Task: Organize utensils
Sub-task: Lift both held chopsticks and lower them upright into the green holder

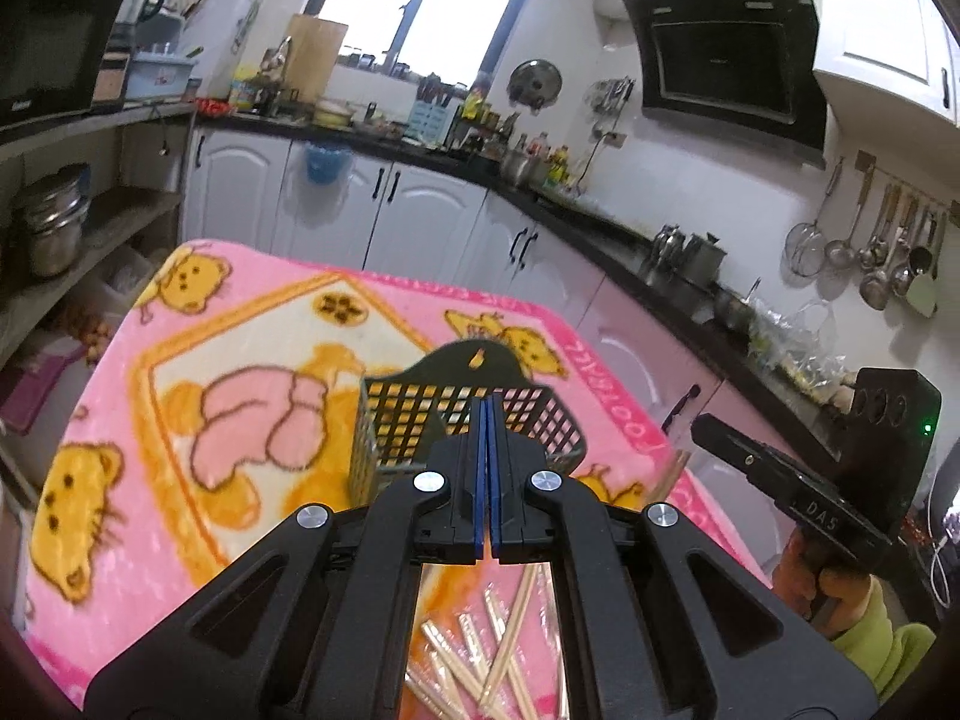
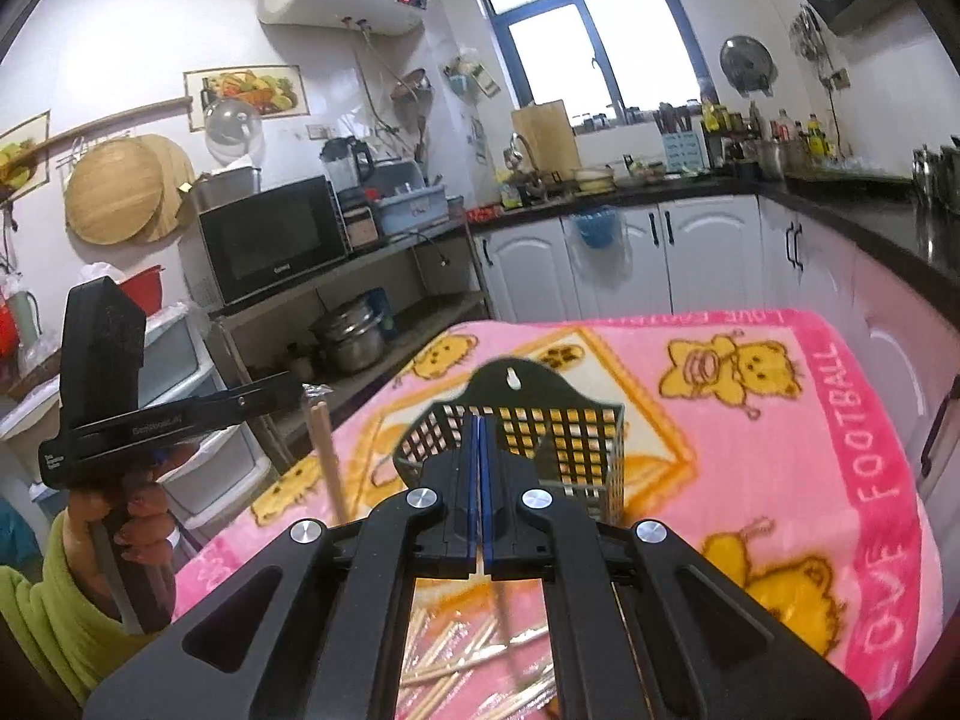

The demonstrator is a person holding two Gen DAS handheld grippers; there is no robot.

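A black mesh utensil basket (image 1: 462, 420) stands upright on the pink bear blanket (image 1: 240, 360); it also shows in the right wrist view (image 2: 540, 426). Several wrapped wooden chopsticks (image 1: 474, 660) lie loose on the blanket at the near edge, also in the right wrist view (image 2: 468, 660). My left gripper (image 1: 486, 414) is shut, pads together, just before the basket. In the right wrist view a wooden chopstick (image 2: 327, 456) stands upright under the left gripper's body. My right gripper (image 2: 480, 432) is shut, and a thin stick (image 2: 504, 612) hangs below its pads.
White cabinets (image 1: 420, 216) and a black counter (image 1: 600, 222) with pots run behind the table. A metal shelf (image 2: 336, 276) with a microwave and pots stands to the left. Ladles hang on the right wall (image 1: 870, 258).
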